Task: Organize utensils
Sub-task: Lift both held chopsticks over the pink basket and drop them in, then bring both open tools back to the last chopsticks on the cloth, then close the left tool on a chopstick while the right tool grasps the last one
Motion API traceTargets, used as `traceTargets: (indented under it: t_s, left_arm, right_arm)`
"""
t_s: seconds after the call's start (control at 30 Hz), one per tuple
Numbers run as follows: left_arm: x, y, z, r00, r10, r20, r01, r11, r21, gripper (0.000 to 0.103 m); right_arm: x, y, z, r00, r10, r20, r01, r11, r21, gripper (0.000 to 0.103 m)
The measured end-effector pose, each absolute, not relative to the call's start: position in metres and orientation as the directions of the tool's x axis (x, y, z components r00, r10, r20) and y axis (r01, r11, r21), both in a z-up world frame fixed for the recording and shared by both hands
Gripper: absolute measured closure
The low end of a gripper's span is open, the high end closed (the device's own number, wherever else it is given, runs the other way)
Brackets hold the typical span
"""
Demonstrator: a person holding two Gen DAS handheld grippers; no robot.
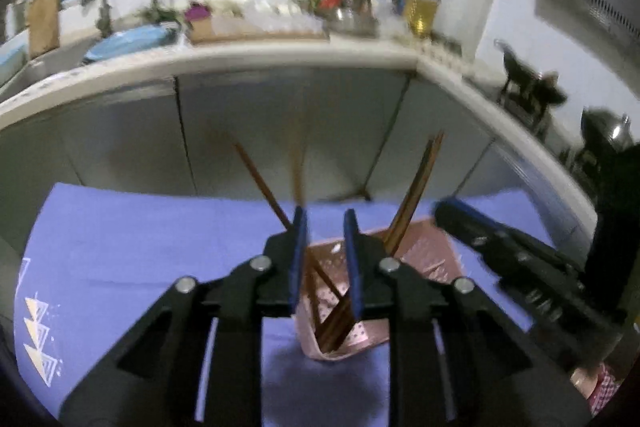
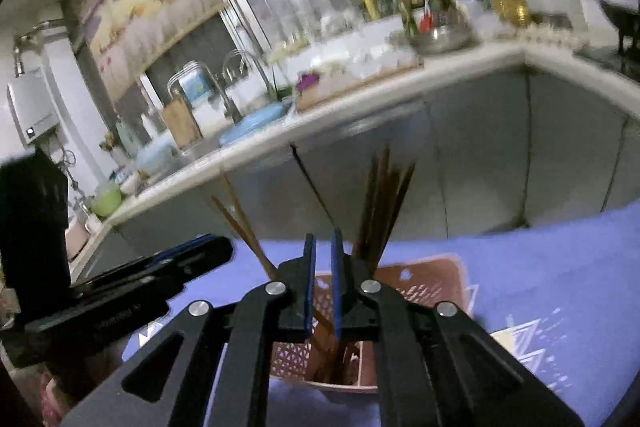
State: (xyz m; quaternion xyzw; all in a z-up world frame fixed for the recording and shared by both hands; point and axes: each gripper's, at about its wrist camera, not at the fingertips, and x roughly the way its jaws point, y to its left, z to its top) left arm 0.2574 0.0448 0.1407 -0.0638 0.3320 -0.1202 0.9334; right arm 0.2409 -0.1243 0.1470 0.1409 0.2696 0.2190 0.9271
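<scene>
- While both wrist views blur with motion, the left gripper hangs at lower centre over the pink basket, jaws parted with nothing between them.
- Brown chopsticks stand in the basket, fanning up toward mid-frame.
- The right gripper, lower centre, shows a narrow gap, gripping nothing.
- The basket sits on a purple cloth below the kitchen counter.

Chopsticks upright in basket; basket on cloth; counter behind.
</scene>
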Motion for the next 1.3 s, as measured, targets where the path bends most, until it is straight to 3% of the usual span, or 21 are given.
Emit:
traceTargets:
  t_s: [0.07,0.13,0.2,0.27,0.33,0.4,0.53,0.83,0.93,1.07,1.17,1.23,1.3]
  left_arm:
    - [0.232,0.053,0.156,0.801,-0.248,-0.545,0.166,0.966,-0.196,0.075]
    - [0.202,0.057,0.165,0.829,-0.243,-0.503,0.172,0.968,-0.182,0.075]
    - [0.174,0.06,0.163,0.839,-0.249,-0.484,0.181,0.966,-0.183,0.075]
    - [0.146,0.061,0.146,0.823,-0.279,-0.495,0.208,0.959,-0.195,0.075]
    - [0.124,0.057,0.115,0.784,-0.299,-0.543,0.224,0.953,-0.201,0.075]
    - [0.109,0.048,0.075,0.72,-0.308,-0.622,0.232,0.951,-0.202,0.075]
    - [0.094,0.023,0.017,0.576,-0.345,-0.741,0.265,0.936,-0.23,0.075]
    - [0.093,-0.027,-0.013,0.501,-0.321,-0.804,0.322,0.931,-0.172,0.075]
    - [0.103,-0.043,-0.022,0.502,-0.278,-0.819,0.323,0.939,-0.121,0.075]
    - [0.112,-0.048,-0.036,0.511,-0.193,-0.838,0.294,0.955,-0.041,0.075]
    - [0.112,-0.043,-0.04,0.515,-0.195,-0.835,0.286,0.957,-0.047,0.075]
    - [0.11,-0.043,-0.041,0.526,-0.188,-0.829,0.303,0.953,-0.024,0.094]
    - [0.106,-0.038,-0.04,0.513,-0.21,-0.832,0.325,0.945,-0.038,0.097]
  right_arm:
    - [0.218,-0.133,0.163,0.775,0.485,-0.405,-0.346,0.862,0.369,0.085]
    - [0.19,-0.143,0.171,0.793,0.478,-0.378,-0.35,0.865,0.359,0.056]
    - [0.151,-0.155,0.164,0.806,0.464,-0.367,-0.346,0.873,0.344,0.045]
    - [0.112,-0.157,0.13,0.781,0.421,-0.462,-0.325,0.905,0.275,0.049]
    - [0.092,-0.152,0.089,0.73,0.366,-0.577,-0.293,0.931,0.219,0.073]
    - [0.075,-0.146,0.033,0.617,0.365,-0.697,-0.272,0.93,0.246,0.082]
    - [0.053,-0.132,-0.022,0.533,0.316,-0.785,-0.239,0.946,0.218,0.084]
    - [0.038,-0.112,-0.03,0.572,0.302,-0.763,-0.281,0.946,0.163,0.087]
    - [0.036,-0.12,-0.032,0.577,0.296,-0.761,-0.259,0.95,0.173,0.097]
    - [0.031,-0.146,-0.037,0.571,0.301,-0.764,-0.216,0.953,0.214,0.097]
    - [0.023,-0.155,-0.038,0.56,0.319,-0.765,-0.212,0.947,0.24,0.097]
    - [0.019,-0.158,-0.038,0.544,0.333,-0.77,-0.215,0.943,0.256,0.097]
    - [0.016,-0.16,-0.038,0.53,0.344,-0.775,-0.218,0.939,0.267,0.097]
